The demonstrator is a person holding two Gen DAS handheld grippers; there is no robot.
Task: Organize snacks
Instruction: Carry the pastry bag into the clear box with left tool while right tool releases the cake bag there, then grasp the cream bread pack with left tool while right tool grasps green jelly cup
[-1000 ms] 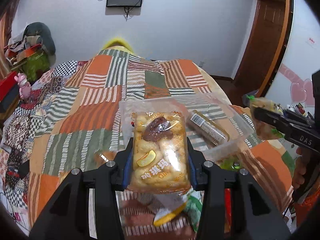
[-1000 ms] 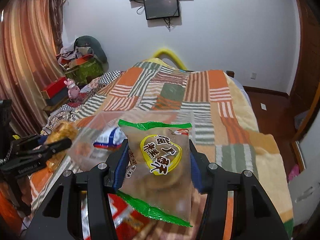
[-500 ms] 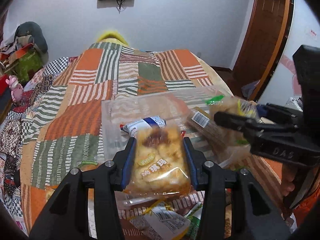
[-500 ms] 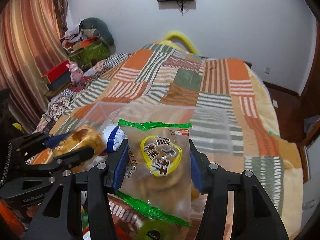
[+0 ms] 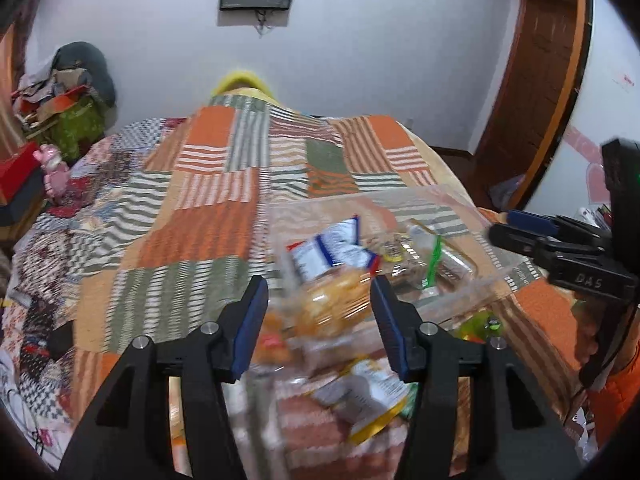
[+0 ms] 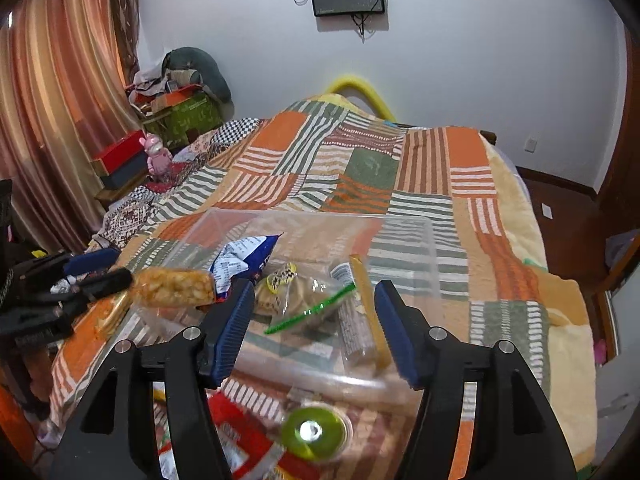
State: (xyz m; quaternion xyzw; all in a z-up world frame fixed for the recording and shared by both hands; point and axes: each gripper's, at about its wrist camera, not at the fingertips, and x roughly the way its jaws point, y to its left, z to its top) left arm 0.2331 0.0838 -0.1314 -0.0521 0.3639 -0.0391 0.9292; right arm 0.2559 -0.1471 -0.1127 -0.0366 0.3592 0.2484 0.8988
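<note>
Golden snack pack [image 5: 334, 306] btwn open left jaws.

Landmark: the clear plastic bin [image 6: 424, 240] you see lying on the patchwork bed.
Puffed snack pack [image 6: 174, 288]: golden nuggets in clear wrap, lying level at the bin's left edge; your left-wrist view shows it blurred [image 5: 334, 306].
Blue-and-white packet [image 6: 246, 258]: crumpled, inside the bin at its left side, tilted up.
Green-edged cookie bag [image 6: 304, 300]: clear, yellow label, lying flat in the bin's middle.
Long bar pack [image 6: 354, 316]: clear with a barcode end and yellow edge, inside the bin, just right of the cookie bag.
Green-lidded cup [image 6: 314, 432]: outside the bin, just in front of its near wall.
Loose wrappers [image 5: 370, 394]: yellow and white, outside the bin's near wall.
</note>
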